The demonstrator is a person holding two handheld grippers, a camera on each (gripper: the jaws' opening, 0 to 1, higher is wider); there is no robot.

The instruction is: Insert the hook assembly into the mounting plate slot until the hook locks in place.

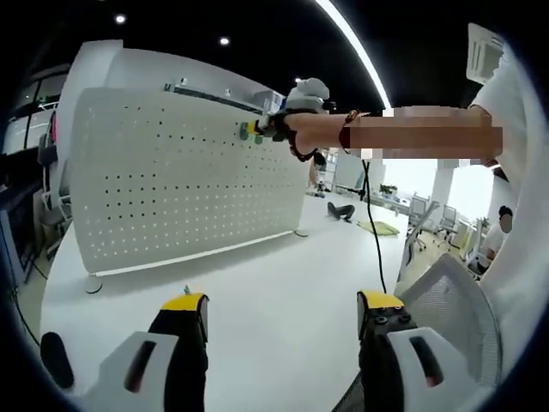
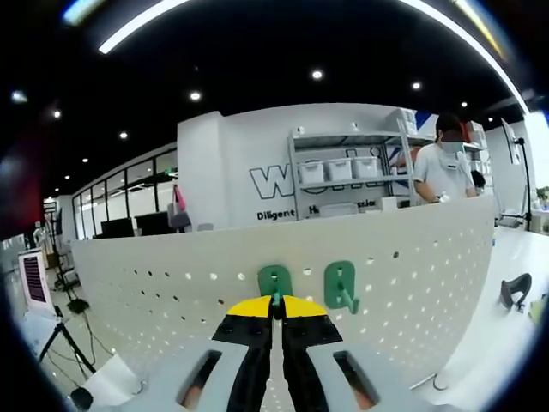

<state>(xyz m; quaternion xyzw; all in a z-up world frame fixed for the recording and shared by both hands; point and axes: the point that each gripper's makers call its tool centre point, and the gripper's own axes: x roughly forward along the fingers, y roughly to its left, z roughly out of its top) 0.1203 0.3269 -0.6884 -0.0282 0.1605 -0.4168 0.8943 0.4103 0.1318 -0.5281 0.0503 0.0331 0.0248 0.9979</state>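
The right tongs (image 2: 275, 302) are pressing together on the stem of a green hook (image 2: 274, 282) and are holding it against the upper row of the white pegboard (image 2: 171, 292), which is standing upright on the white table (image 1: 257, 300). A second green hook (image 2: 341, 286) is already hanging just beside it, to the right in the right gripper view. In the left gripper view the right tongs (image 1: 276, 125) are showing at the top edge of the pegboard (image 1: 171, 180), on the end of the person's outstretched arm.

The left tongs (image 1: 283, 313) are spread and are holding nothing, low over the table and well apart from the board.

I judge that the main risk is the free-standing board: nothing is bracing it, so a strong push may be sliding or tipping it backwards. Also, the closed tips are hiding the slot, so the hook may be entering tilted and only seeming to lock. Letting go too early may be dropping it.
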